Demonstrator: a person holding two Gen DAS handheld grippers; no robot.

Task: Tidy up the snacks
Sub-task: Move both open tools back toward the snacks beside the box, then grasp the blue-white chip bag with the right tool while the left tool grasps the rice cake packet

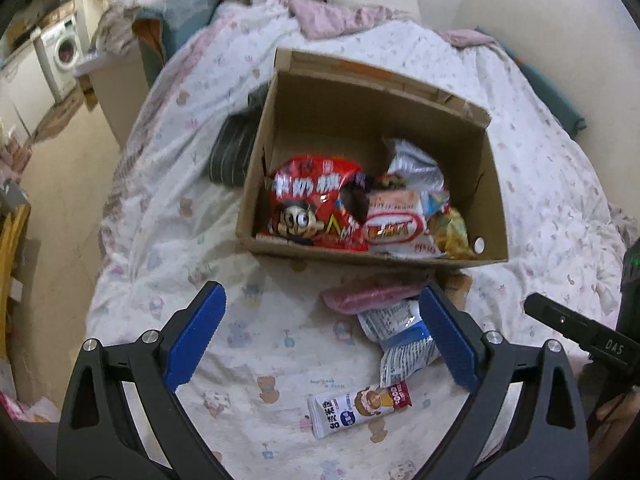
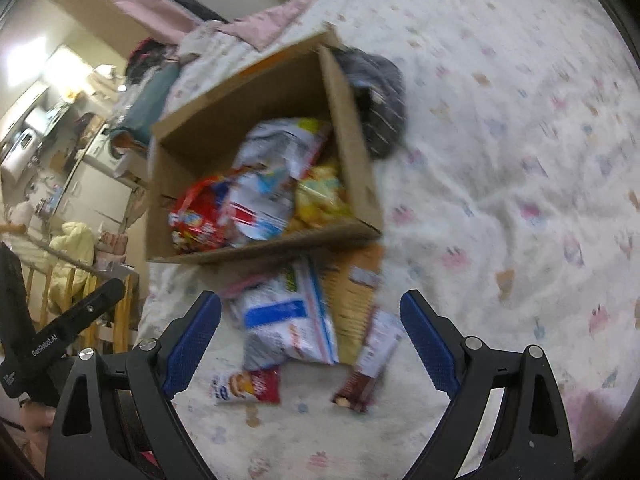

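A cardboard box [image 1: 494,200] stands on the bed and holds a red snack bag [image 1: 316,204], a white and red packet [image 1: 394,228] and a yellow bag [image 1: 454,232]. In front of it lie a pink packet [image 1: 368,294], a blue and white bag [image 1: 400,336] and a small white bar [image 1: 360,408]. My left gripper [image 1: 322,336] is open and empty above the bedspread, near these loose snacks. My right gripper [image 2: 310,340] is open and empty over the blue and white bag [image 2: 288,320], with the small bar [image 2: 248,388] and a brown bar [image 2: 372,360] beside it. The box [image 2: 352,152] shows there too.
A dark striped cloth [image 1: 232,152] lies against the box's left side. Pillows and pink bedding [image 1: 320,12] are at the head of the bed. The bed edge drops to the floor on the left, with a washing machine [image 1: 60,56] beyond.
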